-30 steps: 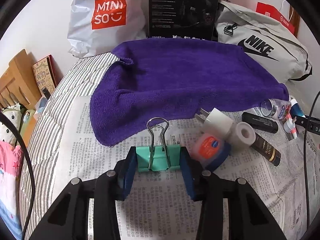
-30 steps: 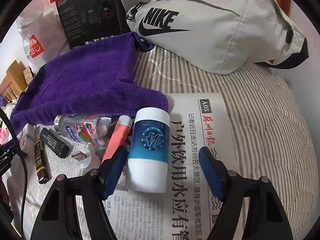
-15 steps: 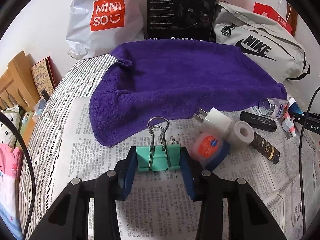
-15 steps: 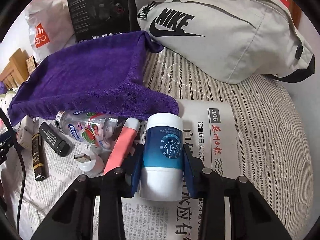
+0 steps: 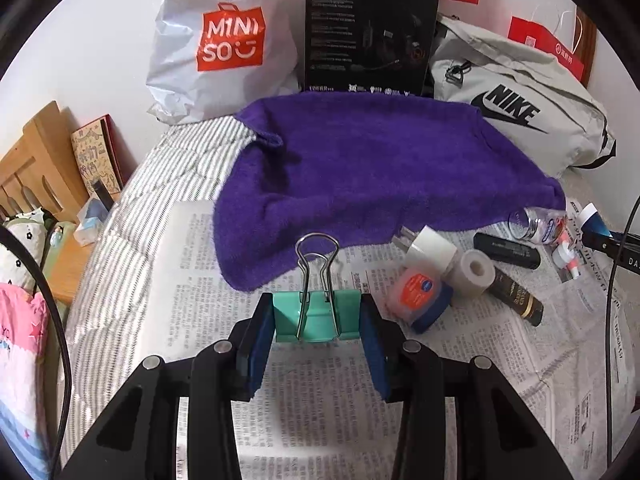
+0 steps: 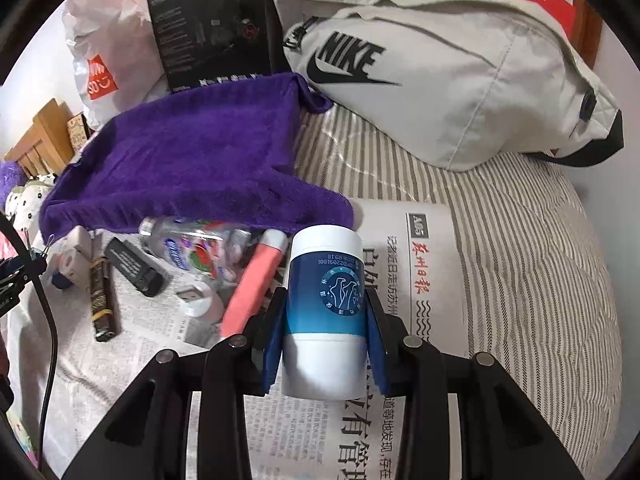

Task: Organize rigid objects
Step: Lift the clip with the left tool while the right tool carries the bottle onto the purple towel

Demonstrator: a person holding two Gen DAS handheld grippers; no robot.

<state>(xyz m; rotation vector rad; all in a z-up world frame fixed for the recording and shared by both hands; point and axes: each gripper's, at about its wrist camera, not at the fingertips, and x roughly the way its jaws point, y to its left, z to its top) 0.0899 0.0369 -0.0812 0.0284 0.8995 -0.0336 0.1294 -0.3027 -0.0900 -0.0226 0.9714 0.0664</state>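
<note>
My left gripper (image 5: 318,320) is shut on a teal binder clip (image 5: 310,316) with steel handles, held above the newspaper (image 5: 320,400). My right gripper (image 6: 326,330) is shut on a blue and white bottle (image 6: 326,308), lifted over the newspaper (image 6: 432,280). A purple towel (image 5: 380,160) is spread behind; it also shows in the right wrist view (image 6: 192,168). Loose on the paper lie a small blue jar with an orange lid (image 5: 420,298), a white tape roll (image 5: 474,272), a white plug (image 5: 428,246), a black stick (image 5: 506,250), a clear bottle (image 6: 196,250) and a pink tube (image 6: 250,292).
A Miniso bag (image 5: 224,40), a black box (image 5: 368,32) and a grey Nike bag (image 6: 440,68) stand along the wall behind the towel. A wooden bed frame (image 5: 36,160) is at the left. A black cable (image 6: 48,320) hangs at the left of the right wrist view.
My right gripper closed on the blue and white bottle and lifted it off the newspaper. My left gripper kept hold of the binder clip and drew back slightly.
</note>
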